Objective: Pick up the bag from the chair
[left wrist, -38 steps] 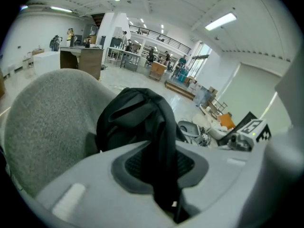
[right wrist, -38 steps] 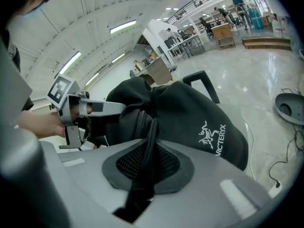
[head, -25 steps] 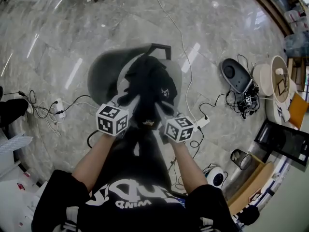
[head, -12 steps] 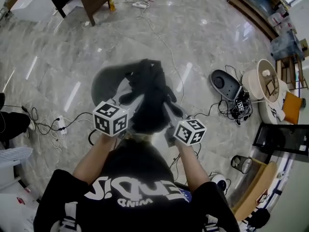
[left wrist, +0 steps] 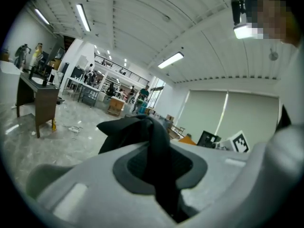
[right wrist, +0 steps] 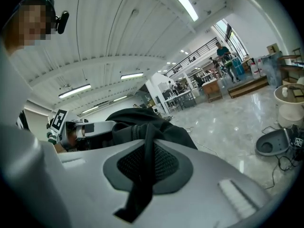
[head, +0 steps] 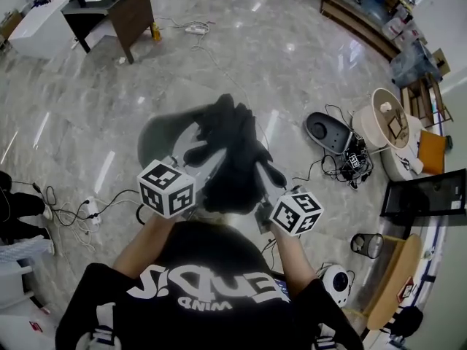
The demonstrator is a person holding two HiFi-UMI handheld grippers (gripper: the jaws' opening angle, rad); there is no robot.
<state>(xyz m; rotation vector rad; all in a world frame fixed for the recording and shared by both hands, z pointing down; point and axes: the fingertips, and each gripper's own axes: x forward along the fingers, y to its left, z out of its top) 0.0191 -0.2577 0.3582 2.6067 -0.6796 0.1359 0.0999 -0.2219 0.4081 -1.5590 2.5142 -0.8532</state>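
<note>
Black bag [head: 232, 152]: centre of the head view, bunched up and slung between the two tools. It overlaps the right side of the grey chair [head: 155, 133], whose seat shows just left of it. It reads as carried rather than resting. Whether its underside is clear of the seat cannot be told from above.

Left hand-held gripper [head: 195, 159]: jaws pinched down on a black strap of the bag, which runs straight between the pads.

Right hand-held gripper [head: 261, 172]: likewise clamped on a second strap, with a loose end trailing out below the pads.

Step in hand, as judged: grasp done, lift under way.

Next move calls for both clamps kept tight and both hands raised evenly, so the load stays balanced and neither thin strap creeps out. The bag then has to come fully clear of the chair, minding the cables [head: 332, 168] on the marble floor [head: 306, 64] at right
</note>
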